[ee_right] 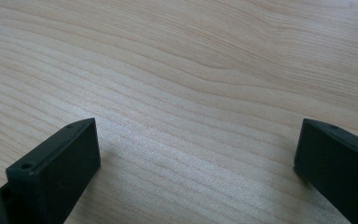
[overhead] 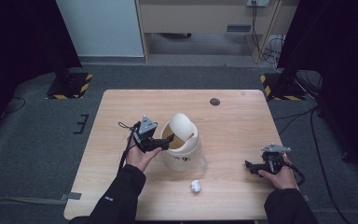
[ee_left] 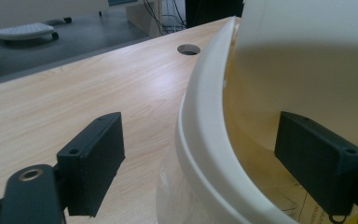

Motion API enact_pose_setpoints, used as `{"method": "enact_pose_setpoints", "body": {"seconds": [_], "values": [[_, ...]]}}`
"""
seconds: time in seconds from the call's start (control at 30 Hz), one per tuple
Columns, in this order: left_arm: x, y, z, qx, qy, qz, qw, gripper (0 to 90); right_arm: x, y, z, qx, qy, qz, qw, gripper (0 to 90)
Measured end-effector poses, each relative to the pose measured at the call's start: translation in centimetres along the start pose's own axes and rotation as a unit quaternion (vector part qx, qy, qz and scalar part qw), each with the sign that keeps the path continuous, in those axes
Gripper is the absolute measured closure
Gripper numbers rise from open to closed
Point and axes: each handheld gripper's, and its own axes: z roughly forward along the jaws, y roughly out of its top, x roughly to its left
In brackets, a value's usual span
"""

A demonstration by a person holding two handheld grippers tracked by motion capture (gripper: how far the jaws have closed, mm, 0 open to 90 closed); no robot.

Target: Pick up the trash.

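Observation:
A small white bin (overhead: 182, 154) with a domed swing lid (overhead: 183, 124) stands at the table's middle. My left gripper (overhead: 167, 142) is open at the bin's left edge. In the left gripper view its jaws straddle the bin's white rim (ee_left: 204, 122), one outside over the table and one inside the opening, below the tilted lid (ee_left: 307, 51). A crumpled white paper ball (overhead: 195, 186) lies in front of the bin, near the front edge. My right gripper (overhead: 250, 166) is open and low over bare wood (ee_right: 196, 93) at the right, with nothing between its jaws.
The wooden table (overhead: 242, 126) has a round cable hole (overhead: 215, 101) at the back, also seen as the cable hole (ee_left: 189, 49) in the left gripper view. Dark stands with striped bases (overhead: 69, 86) flank the table's far corners on the grey floor.

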Motion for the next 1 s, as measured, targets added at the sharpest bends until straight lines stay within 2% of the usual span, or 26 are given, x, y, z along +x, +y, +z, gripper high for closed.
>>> {"method": "enact_pose_setpoints", "body": {"seconds": [0.17,0.43,0.67,0.87,1.0], "values": [[0.1,0.3,-1.3,-0.015,-0.003,0.001,0.9999,15.5,0.0,0.0,0.0,0.0,0.0,0.001,1.0,0.5],[0.4,0.3,-5.0,-0.042,-0.004,0.003,0.9991,15.2,0.0,0.0,0.0,0.0,0.0,0.001,1.0,0.5],[0.1,-1.3,-7.2,-0.046,-0.015,0.004,0.9988,15.2,0.0,0.0,0.0,0.0,0.0,0.002,1.0,0.5],[-0.2,-2.8,-8.2,-0.039,-0.018,0.005,0.9991,15.2,0.0,0.0,0.0,0.0,0.0,0.002,1.0,0.5],[-0.9,-3.8,-8.7,-0.038,-0.028,0.003,0.9989,15.8,0.0,0.0,0.0,0.0,0.0,0.002,1.0,0.6]]}}
